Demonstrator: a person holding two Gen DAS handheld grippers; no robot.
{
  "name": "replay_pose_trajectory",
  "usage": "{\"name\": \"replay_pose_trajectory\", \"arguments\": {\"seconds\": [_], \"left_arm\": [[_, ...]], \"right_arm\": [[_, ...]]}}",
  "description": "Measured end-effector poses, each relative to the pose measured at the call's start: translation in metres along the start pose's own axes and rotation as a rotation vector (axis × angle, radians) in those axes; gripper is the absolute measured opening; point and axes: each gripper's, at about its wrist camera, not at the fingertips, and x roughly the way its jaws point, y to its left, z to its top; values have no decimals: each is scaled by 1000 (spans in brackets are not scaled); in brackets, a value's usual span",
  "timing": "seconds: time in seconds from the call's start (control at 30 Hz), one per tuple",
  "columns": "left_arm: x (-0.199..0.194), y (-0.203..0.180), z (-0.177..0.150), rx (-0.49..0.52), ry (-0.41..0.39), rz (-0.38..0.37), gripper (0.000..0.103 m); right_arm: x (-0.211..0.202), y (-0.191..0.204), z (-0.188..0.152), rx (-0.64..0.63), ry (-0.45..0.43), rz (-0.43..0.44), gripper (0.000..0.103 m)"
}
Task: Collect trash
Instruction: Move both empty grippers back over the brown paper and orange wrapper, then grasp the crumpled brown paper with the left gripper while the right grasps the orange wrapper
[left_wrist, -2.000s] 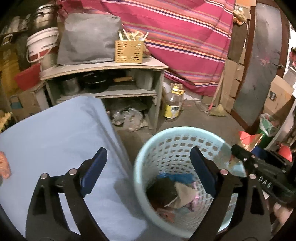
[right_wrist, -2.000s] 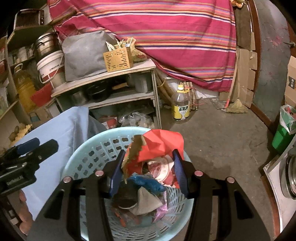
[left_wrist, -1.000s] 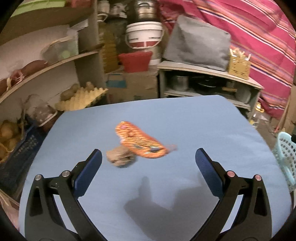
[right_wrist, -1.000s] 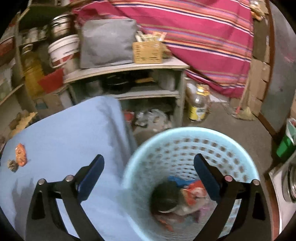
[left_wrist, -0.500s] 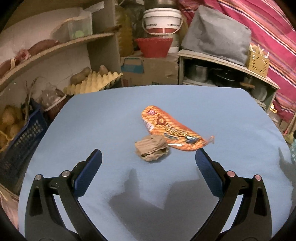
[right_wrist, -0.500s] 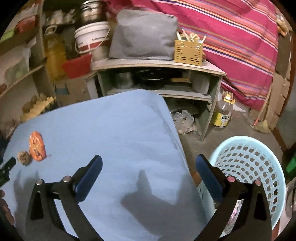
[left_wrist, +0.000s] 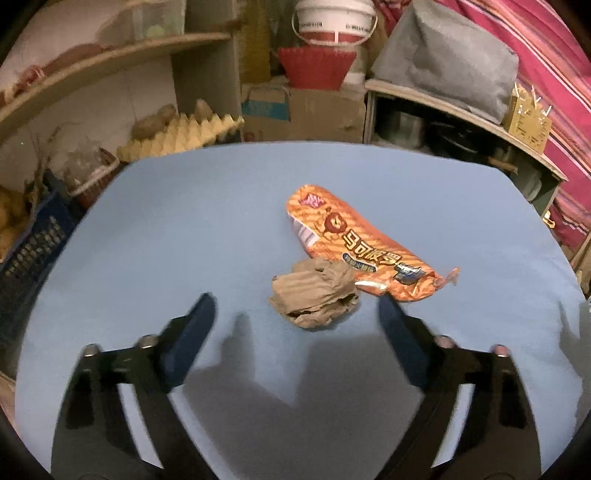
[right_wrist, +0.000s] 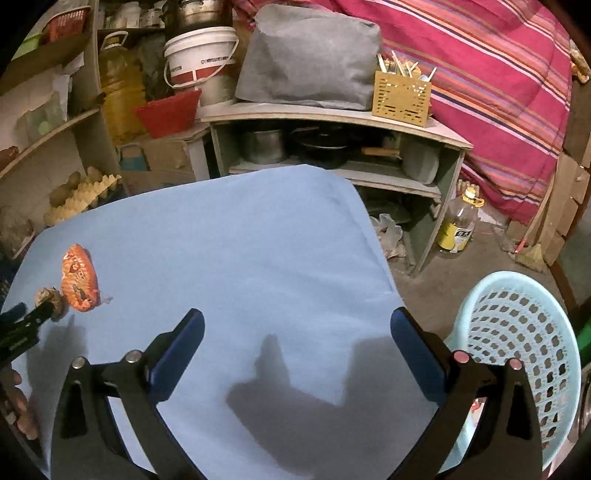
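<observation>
A crumpled brown paper wad (left_wrist: 314, 295) and an orange snack wrapper (left_wrist: 362, 247) lie side by side on the blue-covered table (left_wrist: 184, 221). My left gripper (left_wrist: 297, 306) hovers just short of the wad; its jaws are closing, the pads still apart from the paper. In the right wrist view the wrapper (right_wrist: 79, 278) and the wad (right_wrist: 51, 297) sit far left, with the left gripper's tip (right_wrist: 22, 321) beside them. My right gripper (right_wrist: 295, 325) stands open over bare cloth. The light blue trash basket (right_wrist: 517, 332) stands on the floor at the right.
Shelves with pots, a white bucket (right_wrist: 199, 55), a grey bag (right_wrist: 310, 55) and a yellow utensil box (right_wrist: 400, 94) stand behind the table. An egg tray (left_wrist: 181, 136) and a dark crate (left_wrist: 29, 251) flank the left edge. An oil bottle (right_wrist: 458, 221) stands on the floor.
My left gripper has come down closer to the wad and wrapper, and its jaws have narrowed. My right gripper swung left from over the basket to over the table.
</observation>
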Motion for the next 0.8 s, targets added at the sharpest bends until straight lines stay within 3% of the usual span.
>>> {"name": "replay_pose_trajectory", "arguments": {"seconds": [0.13,0.27,0.47,0.8], "left_arm": [[7,3,3,-11,11,-14,73],[8,3,4,-4,15,-55,43],[-2,8,6,-14,-17,-65,42],[-46,60,13,-2,-122,42,42]], "right_arm": [[5,14,0,-6,2,13,98],[11,30,-2,-19,14,28,98],[11,63,-10,-78,-2,36,98],[0,129,-22,-174,-46,129,98]]}}
